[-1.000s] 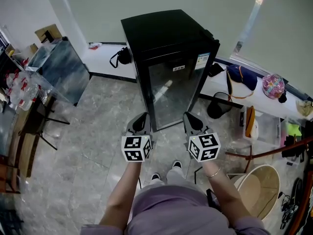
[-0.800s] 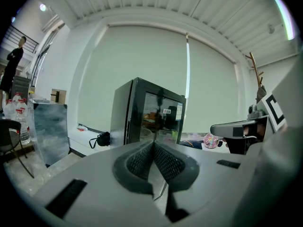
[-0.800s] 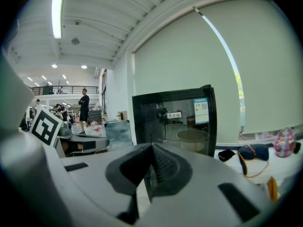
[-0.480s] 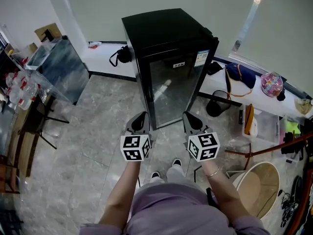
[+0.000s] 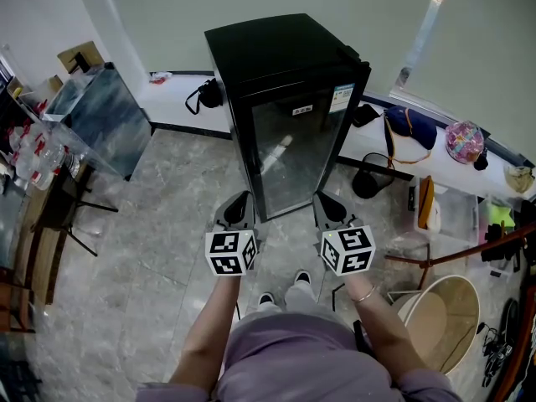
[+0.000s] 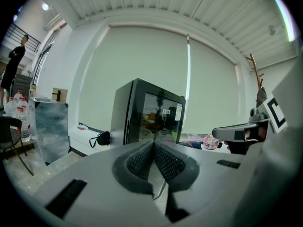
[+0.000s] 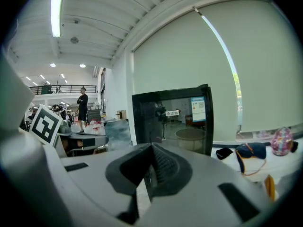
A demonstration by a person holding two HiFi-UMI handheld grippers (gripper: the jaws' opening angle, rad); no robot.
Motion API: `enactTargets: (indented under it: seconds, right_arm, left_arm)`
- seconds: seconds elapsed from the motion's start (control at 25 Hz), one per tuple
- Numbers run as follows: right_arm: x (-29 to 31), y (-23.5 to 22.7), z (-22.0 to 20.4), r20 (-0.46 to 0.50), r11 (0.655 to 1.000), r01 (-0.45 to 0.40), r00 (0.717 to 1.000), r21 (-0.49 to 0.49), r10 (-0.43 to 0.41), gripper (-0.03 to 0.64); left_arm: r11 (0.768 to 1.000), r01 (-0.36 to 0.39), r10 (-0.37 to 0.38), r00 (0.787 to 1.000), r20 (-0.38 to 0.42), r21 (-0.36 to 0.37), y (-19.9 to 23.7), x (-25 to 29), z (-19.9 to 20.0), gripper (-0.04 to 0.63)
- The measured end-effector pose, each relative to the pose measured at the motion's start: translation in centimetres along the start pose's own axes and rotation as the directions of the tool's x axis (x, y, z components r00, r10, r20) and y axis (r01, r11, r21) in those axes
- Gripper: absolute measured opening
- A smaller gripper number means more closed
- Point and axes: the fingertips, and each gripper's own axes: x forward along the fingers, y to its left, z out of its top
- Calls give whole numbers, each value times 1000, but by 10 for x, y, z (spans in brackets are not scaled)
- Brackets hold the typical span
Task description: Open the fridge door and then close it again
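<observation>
A small black fridge [image 5: 285, 99] with a glass door [image 5: 289, 153] stands on the floor against the pale wall, its door closed. The fridge [image 6: 147, 115] fills the middle of the left gripper view, and the fridge [image 7: 175, 119] shows likewise in the right gripper view. My left gripper [image 5: 240, 208] and right gripper [image 5: 328, 207] are held side by side a short way in front of the door, apart from it. Both are shut with nothing between the pads [image 6: 154, 148] [image 7: 151, 150].
A low white ledge [image 5: 180, 99] runs along the wall behind the fridge, with a black bag [image 5: 205, 97], a blue bag [image 5: 410, 128] and a pink ball [image 5: 466, 145] on it. A glass cabinet [image 5: 96, 115] stands left, a round wooden basket [image 5: 440, 316] right. My feet [image 5: 285, 287] stand on grey tile.
</observation>
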Motion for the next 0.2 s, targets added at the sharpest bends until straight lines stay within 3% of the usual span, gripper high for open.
enactTargets:
  seconds: [0.2]
  right_arm:
    - [-2,-3,-2,-4,1000,-6,1000,-1,6,3]
  left_arm:
    - [1000,-8,8,1000,-5,-2,-3,0,-4,3]
